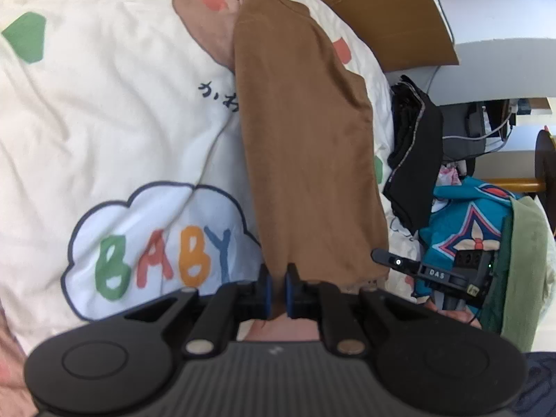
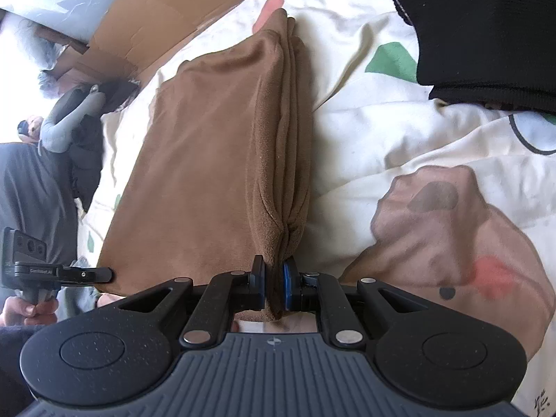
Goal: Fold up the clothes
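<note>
Both grippers are on the brown garment (image 1: 305, 160) here, which stretches away across the bed's cartoon-printed quilt (image 1: 104, 121), just right of the cloud patch reading BABY (image 1: 163, 264). The left gripper (image 1: 278, 290) is clenched on the garment's near edge, cloth pinched between its blue pads. In the right wrist view the right gripper (image 2: 274, 286) is clamped on a bunched, layered corner of the same brown cloth (image 2: 215, 160), the folded edges stacked in a ridge running away from the jaws. At the left of that view the other gripper's finger (image 2: 92, 274) lies just beside the cloth's near left corner. A black garment (image 2: 486, 34) lies at the far right on the quilt. Flattened cardboard (image 2: 156, 17) sits beyond the bed, and a teal patterned cloth (image 1: 465, 222) lies off its right edge.
</note>
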The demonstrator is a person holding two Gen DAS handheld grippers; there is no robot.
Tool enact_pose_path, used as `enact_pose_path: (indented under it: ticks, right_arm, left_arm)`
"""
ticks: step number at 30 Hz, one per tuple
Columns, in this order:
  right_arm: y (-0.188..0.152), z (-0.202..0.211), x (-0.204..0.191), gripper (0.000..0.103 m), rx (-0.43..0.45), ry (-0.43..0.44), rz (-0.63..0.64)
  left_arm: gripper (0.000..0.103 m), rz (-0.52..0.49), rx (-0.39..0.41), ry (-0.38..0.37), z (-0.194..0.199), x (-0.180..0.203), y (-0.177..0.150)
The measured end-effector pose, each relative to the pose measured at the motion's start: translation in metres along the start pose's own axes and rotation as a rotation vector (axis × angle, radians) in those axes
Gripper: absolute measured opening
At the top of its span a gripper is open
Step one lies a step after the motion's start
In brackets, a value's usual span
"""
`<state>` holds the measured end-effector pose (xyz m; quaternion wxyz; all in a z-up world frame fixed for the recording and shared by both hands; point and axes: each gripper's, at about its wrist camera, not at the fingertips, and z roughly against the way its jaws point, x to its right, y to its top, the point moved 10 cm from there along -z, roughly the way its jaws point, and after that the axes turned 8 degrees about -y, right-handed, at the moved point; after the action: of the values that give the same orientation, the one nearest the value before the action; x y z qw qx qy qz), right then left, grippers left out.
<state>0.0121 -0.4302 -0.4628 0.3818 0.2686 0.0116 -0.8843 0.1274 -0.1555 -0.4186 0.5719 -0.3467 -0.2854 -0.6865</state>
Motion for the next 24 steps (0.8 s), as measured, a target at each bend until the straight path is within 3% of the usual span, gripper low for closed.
enact_pose_path:
  ticks: [4,7,9,11,12,16,18,21,24]
  right_arm:
    - [-0.007,-0.002,0.006,0.009,-0.023,-0.018,-0.007]
    - [-0.012,-0.008,0.018,0.012,-0.053,-0.047,-0.021]
    - [-0.014,-0.005,0.023,0.013,-0.062,-0.050,-0.029]
    - [-0.009,0.006,0.025,0.016,-0.032,-0.045,-0.020]
    - [-0.005,0.010,0.028,0.023,-0.019,-0.053,-0.024]
    - [0.011,0.019,0.032,0.025,0.025,-0.070,-0.029]
    - [0.019,0.021,0.031,0.034,0.046,-0.073,-0.023]
    - [0.031,0.020,0.025,0.037,0.060,-0.053,-0.022]
    - [0.042,0.013,0.017,0.045,0.072,-0.050,-0.010]
  left_arm:
    - [0.009,0.024,-0.024,0.031,-0.010,-0.017,-0.007]
    - [0.019,0.114,-0.080,0.103,-0.019,-0.047,-0.016]
    - [0.023,0.080,-0.102,0.141,-0.016,-0.049,-0.017]
    - [0.031,0.055,-0.085,0.141,-0.008,-0.046,-0.012]
    - [0.033,0.060,-0.072,0.140,-0.003,-0.045,-0.007]
    - [0.033,0.049,-0.016,0.157,0.007,-0.045,0.014]
    - [0.033,0.041,-0.004,0.164,0.008,-0.043,0.023]
    - [0.034,0.037,0.011,0.168,0.008,-0.040,0.032]
    - [0.035,0.048,0.032,0.184,0.005,-0.040,0.043]
